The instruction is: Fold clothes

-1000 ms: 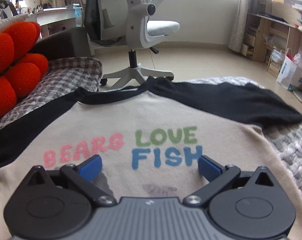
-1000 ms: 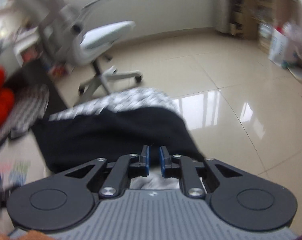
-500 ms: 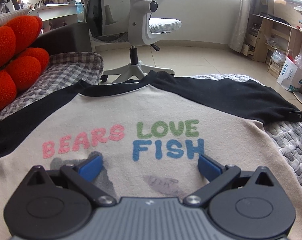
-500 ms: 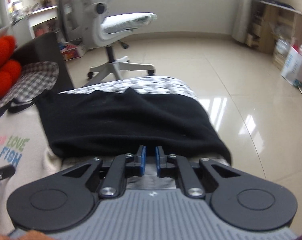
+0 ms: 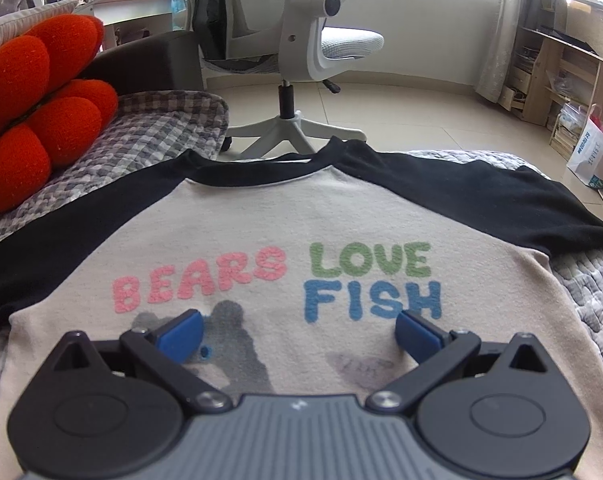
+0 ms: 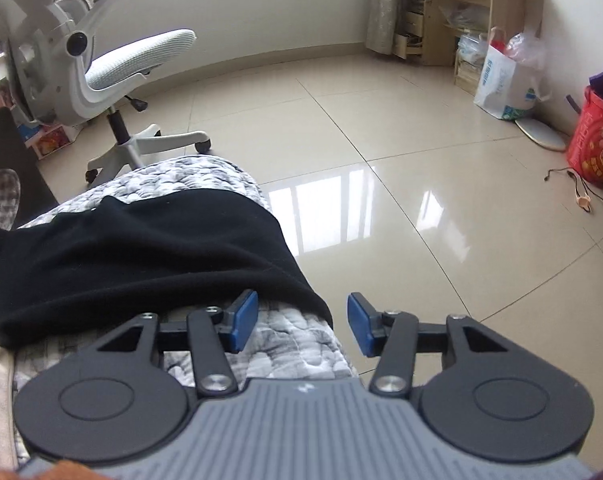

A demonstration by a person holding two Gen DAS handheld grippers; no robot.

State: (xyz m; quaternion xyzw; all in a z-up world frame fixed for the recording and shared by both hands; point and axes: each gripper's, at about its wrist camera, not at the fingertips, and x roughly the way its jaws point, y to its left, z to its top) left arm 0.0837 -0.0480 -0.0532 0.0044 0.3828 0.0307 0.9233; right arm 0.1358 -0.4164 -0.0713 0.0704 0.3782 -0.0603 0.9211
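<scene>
A beige T-shirt [image 5: 285, 216] with black sleeves and the print "BEARS LOVE FISH" lies flat, front up, on a grey quilted cover [image 5: 589, 292]. My left gripper [image 5: 299, 334] is open and empty, just above the shirt's chest below the print. The shirt's black right sleeve [image 6: 141, 248] lies spread on the quilted cover [image 6: 285, 344] in the right wrist view. My right gripper [image 6: 303, 320] is open and empty, at the sleeve's cuff end near the cover's edge.
A white office chair [image 5: 301, 52] stands on the tiled floor beyond the shirt's collar. Red round cushions [image 5: 41, 92] sit at the left. Wooden shelves [image 6: 461, 20], a paper bag [image 6: 501, 76] and a red bag [image 6: 597, 140] stand at the right. The floor [image 6: 421, 200] drops off past the cover's edge.
My right gripper has opened and let go of the black sleeve, which now lies flat. My left gripper stayed open and drew back slightly over the shirt.
</scene>
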